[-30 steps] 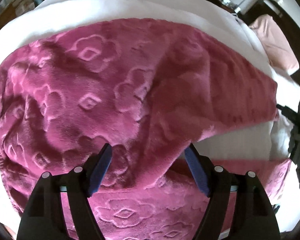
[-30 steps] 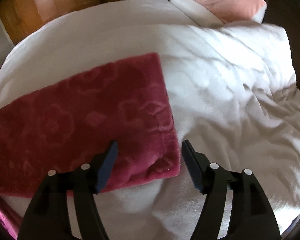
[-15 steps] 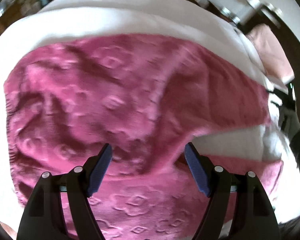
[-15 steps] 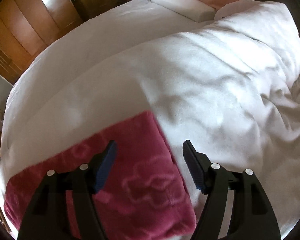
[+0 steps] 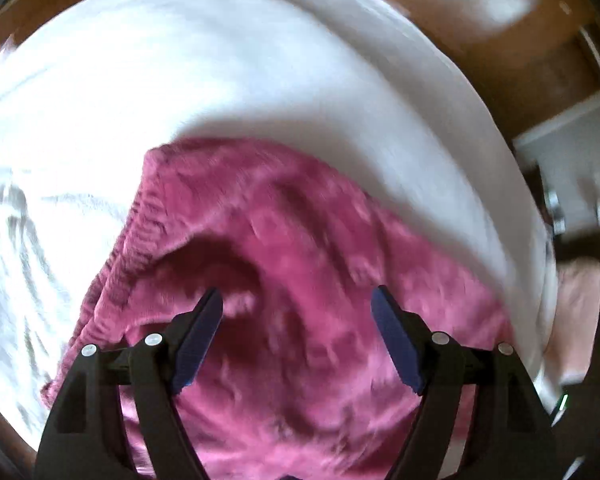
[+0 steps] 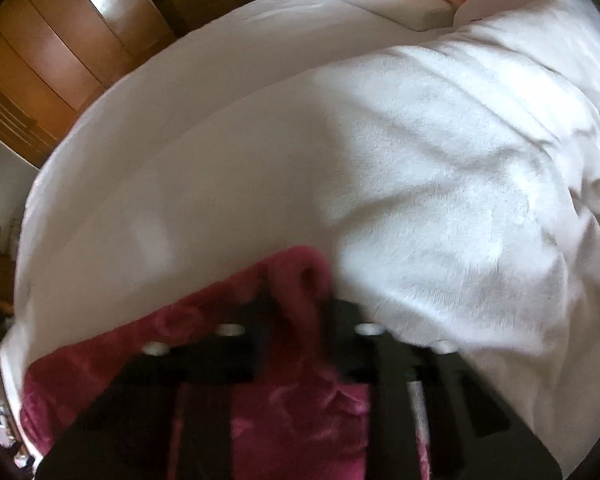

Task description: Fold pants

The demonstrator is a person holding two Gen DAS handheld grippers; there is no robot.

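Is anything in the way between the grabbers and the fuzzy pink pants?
Nothing visible. The left gripper hangs open right over the fuzzy pink fleece pants on the white blanket. The right gripper has its jaws pinched on the fabric.

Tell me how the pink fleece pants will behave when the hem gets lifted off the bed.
Likely floppy: the pink fleece pants already bunch into a soft ridge where the right hand-held gripper pinches them. Probably grippy rather than slippery, given the plush embossed pile. The unheld part would likely sag and drag across the white bedding; the left hand-held gripper is open above the waist end.
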